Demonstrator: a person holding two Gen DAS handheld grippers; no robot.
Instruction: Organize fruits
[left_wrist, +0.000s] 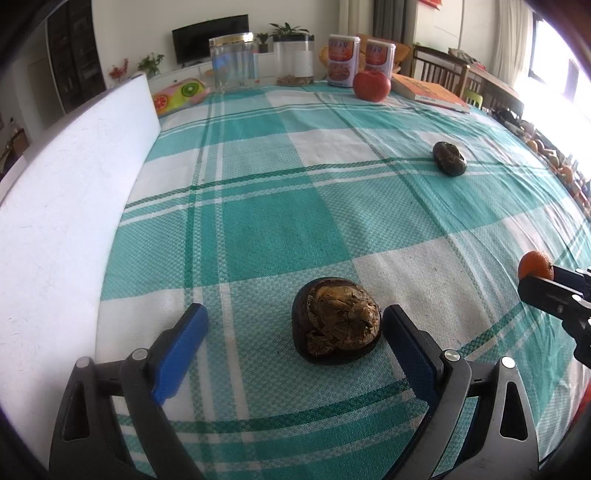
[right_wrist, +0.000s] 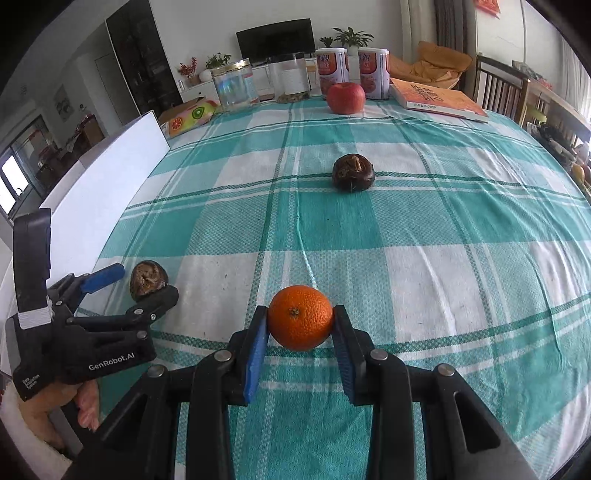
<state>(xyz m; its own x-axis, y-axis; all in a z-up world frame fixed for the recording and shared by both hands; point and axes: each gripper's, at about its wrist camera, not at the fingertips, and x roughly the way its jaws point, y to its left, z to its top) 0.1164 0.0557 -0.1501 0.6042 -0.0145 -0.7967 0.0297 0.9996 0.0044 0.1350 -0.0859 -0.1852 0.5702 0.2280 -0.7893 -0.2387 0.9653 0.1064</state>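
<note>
My left gripper (left_wrist: 295, 326) is open around a dark brown fruit (left_wrist: 336, 320) that lies on the checked cloth; the fruit is close to the right finger. The same gripper (right_wrist: 146, 282) and fruit (right_wrist: 149, 279) show at the left of the right wrist view. My right gripper (right_wrist: 300, 319) is shut on an orange (right_wrist: 300, 316); it also shows at the right edge of the left wrist view (left_wrist: 536, 265). A second dark brown fruit (right_wrist: 352, 172) (left_wrist: 449, 158) lies mid-table. A red apple (right_wrist: 346, 96) (left_wrist: 371, 85) stands at the far end.
A white board (left_wrist: 74, 206) stands along the table's left side. At the far edge stand a glass jar (right_wrist: 236, 85), a second clear jar (right_wrist: 290, 77), two cans (right_wrist: 352, 72), an orange book (right_wrist: 439, 98) and a fruit-print box (right_wrist: 190, 116).
</note>
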